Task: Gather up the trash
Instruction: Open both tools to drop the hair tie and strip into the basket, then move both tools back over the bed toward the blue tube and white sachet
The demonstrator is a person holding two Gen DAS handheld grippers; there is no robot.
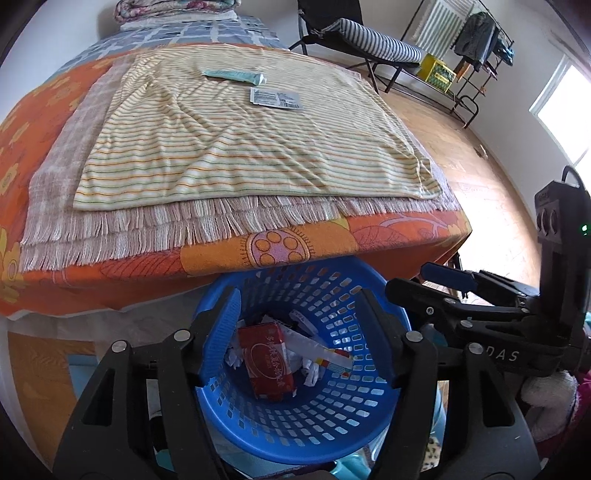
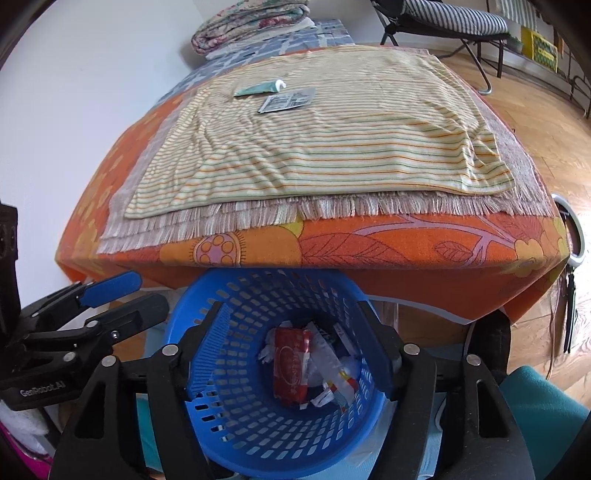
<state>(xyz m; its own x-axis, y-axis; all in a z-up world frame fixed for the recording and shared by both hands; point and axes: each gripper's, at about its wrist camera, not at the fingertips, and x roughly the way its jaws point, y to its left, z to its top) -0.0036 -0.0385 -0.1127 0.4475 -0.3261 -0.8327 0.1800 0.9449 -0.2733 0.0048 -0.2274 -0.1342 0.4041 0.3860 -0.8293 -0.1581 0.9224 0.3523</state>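
Observation:
A blue plastic basket [image 1: 306, 267] [image 2: 258, 278] stands on the floor against the edge of the bed. In it lie a red packet [image 1: 267, 360] [image 2: 291, 363], crumpled white paper and a striped wrapper. My left gripper [image 1: 297, 295] hangs open over the basket mouth with nothing between its pads. My right gripper [image 2: 291, 306] is open over the same basket, also with nothing between its pads. On the striped towel [image 1: 240, 147] [image 2: 332, 147] lie a teal tube [image 1: 234, 75] [image 2: 260, 88] and a flat grey sachet [image 1: 275, 98] [image 2: 288, 99], far from both grippers.
The bed wears an orange flowered cover [image 1: 55, 155] [image 2: 406, 251] and a fringed mat under the towel. Folded quilts [image 2: 251, 22] sit at its far end. A striped lounge chair [image 1: 369, 40], a clothes rack [image 1: 476, 37] and wooden floor [image 1: 480, 177] lie to the right.

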